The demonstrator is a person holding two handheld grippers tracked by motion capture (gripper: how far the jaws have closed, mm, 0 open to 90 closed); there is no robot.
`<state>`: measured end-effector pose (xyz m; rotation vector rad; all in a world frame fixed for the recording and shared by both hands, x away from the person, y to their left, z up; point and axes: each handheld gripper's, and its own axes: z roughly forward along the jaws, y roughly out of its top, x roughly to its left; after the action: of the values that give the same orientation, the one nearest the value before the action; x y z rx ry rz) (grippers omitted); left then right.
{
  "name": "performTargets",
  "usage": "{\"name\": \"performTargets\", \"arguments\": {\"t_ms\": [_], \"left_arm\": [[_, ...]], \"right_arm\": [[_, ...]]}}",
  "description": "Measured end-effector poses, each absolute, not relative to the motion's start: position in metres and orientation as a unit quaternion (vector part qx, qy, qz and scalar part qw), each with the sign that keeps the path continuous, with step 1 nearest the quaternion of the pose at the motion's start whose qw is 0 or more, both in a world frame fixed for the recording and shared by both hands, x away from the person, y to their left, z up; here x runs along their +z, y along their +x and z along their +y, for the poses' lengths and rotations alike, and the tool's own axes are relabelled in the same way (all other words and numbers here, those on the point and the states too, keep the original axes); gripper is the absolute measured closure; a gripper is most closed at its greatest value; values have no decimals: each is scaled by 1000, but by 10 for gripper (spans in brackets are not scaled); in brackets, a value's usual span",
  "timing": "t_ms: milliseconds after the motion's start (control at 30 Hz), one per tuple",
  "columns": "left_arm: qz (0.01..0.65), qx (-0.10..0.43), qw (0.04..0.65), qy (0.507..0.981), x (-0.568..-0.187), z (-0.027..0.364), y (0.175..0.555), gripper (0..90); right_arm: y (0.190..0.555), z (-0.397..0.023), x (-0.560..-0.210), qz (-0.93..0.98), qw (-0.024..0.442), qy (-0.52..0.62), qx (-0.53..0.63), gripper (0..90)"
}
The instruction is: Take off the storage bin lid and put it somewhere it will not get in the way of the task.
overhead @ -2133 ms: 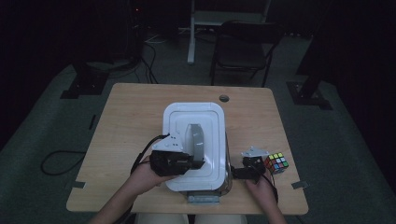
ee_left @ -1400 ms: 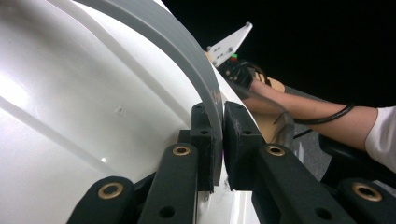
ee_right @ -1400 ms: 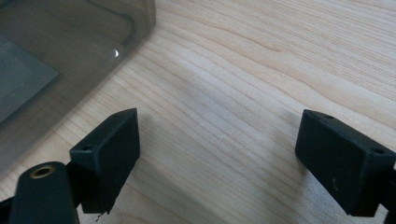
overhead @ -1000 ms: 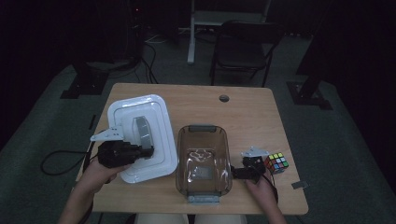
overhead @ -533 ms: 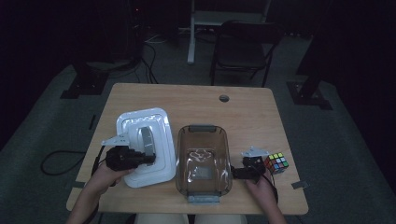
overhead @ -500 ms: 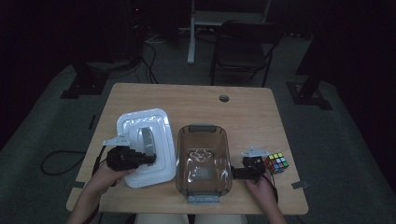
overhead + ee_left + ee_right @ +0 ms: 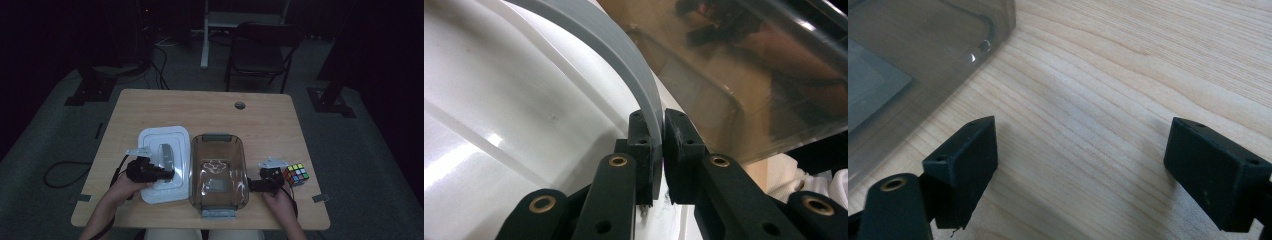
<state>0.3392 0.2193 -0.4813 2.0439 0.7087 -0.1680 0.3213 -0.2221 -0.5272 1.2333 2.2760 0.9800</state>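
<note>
While the left claw (image 7: 659,150) pinches the grey curved plastic handle (image 7: 624,60) of the white rectangular plastic lid (image 7: 164,165), the lid lies flat on the pale wood-grain desk (image 7: 270,125), at about 9 o'clock from the clear brown-tinted plastic storage box (image 7: 218,172) and just beside it. Step in hand, as I judge it: setting the lid down and letting go. To do it well: check the lid is fully seated and flat, then open the jaws straight apart without twisting, and back the claw off along its own line so the handle isn't dragged and the lid doesn't knock the box wall. Keep the lid edge off the box rim.

Right claw (image 7: 1080,165) stands wide open, holding nothing, low over bare desk at 3 o'clock of the box, with the box corner showing at its left jaw. The multicoloured 3x3 puzzle cube (image 7: 296,175) sits just beyond it, at 3 o'clock again.

Materials: lid is glossy hard white plastic with rounded corners, a stepped raised border and shallow moulded ridges; it reflects light, so likely slick. Handle is a thin matte grey strap arching up from the lid centre. Box is see-through smoky plastic, rounded rectangle, smooth walls, grey latches at the 12 and 6 o'clock ends. Inside looks empty apart from glare. Desk is matte, light wood grain, 1 round cable hole (image 7: 240,105) near the far edge.
</note>
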Motion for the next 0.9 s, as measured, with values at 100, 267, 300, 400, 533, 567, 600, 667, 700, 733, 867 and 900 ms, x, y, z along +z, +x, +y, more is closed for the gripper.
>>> {"name": "performTargets", "arguments": {"t_ms": [100,267,300,400,533,567,600,667,700,733,867,900], "left_arm": [[291,-75,463,834,-486,219,344,837],[303,-91,466,826,-494,218,352,834],[306,-93,469,823,-496,218,354,834],[320,-93,471,817,-500,219,358,828],[332,-82,469,814,-504,219,360,804],[333,-82,469,814,-506,219,361,800],[334,-81,468,815,-506,219,361,797],[334,-73,464,817,-507,217,362,779],[336,-71,464,817,-508,216,363,771],[338,-72,463,816,-509,216,364,765],[346,-77,465,811,-513,216,368,757],[347,-77,466,811,-514,215,368,756]], "right_arm": [[321,-222,-527,808,186,438,348,138],[321,-222,-527,808,186,438,348,138],[321,-222,-527,808,186,438,348,138],[321,-222,-527,808,186,438,348,138],[321,-222,-527,808,186,438,348,138],[321,-222,-527,808,186,438,348,138],[321,-222,-527,808,186,438,348,138],[321,-222,-527,808,186,438,348,138],[321,-222,-527,808,186,438,348,138],[321,-222,-527,808,186,438,348,138],[321,-222,-527,808,186,438,348,138],[321,-222,-527,808,186,438,348,138]]}}
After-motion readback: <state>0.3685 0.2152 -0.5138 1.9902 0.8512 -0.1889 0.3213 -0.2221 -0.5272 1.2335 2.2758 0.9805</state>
